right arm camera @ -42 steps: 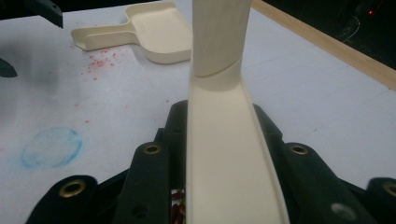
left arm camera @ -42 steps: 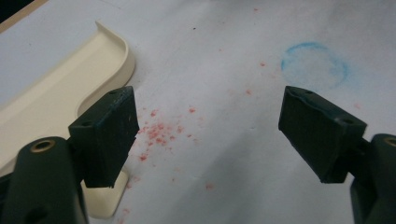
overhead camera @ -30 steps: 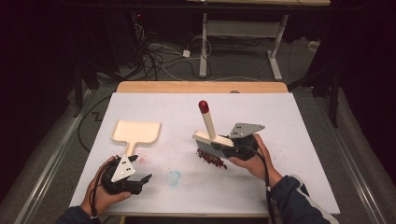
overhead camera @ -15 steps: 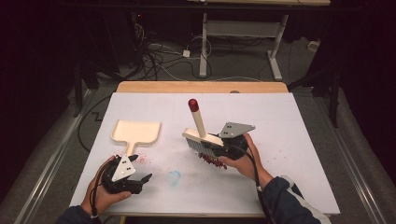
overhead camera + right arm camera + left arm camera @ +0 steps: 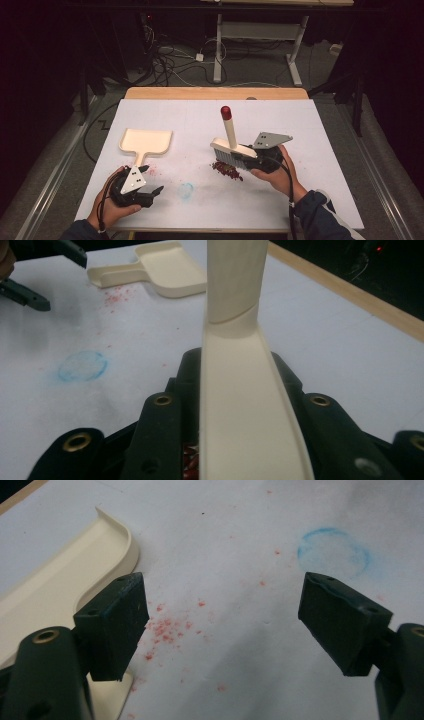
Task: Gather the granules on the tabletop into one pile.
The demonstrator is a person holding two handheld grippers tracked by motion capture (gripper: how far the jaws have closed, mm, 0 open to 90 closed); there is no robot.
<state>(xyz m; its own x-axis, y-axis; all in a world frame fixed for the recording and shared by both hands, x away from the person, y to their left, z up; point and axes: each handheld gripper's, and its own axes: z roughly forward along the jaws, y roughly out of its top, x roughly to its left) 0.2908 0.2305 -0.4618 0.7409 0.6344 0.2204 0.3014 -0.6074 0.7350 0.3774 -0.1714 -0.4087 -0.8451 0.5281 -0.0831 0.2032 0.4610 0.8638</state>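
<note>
Brush (image 5: 234,151) bristles hide part of the crumbs (image 5: 227,170) — right gripper (image 5: 260,161) clamps it, shifted rightward; left gripper (image 5: 150,192) gapes, unmoved.

I count two grippers in my hands — my left gripper (image 5: 150,192) and my right gripper (image 5: 245,161). There is one brush (image 5: 231,147), cream with a single red-capped handle, and one cream dustpan (image 5: 146,142). On the one white table (image 5: 310,145) I see one dense pile of dark red crumbs (image 5: 227,170) and one thinner pink scatter (image 5: 167,627) beside the dustpan — the single grains in either are too small and too many to count. One blue ring mark (image 5: 186,189) lies on the sheet.
</note>
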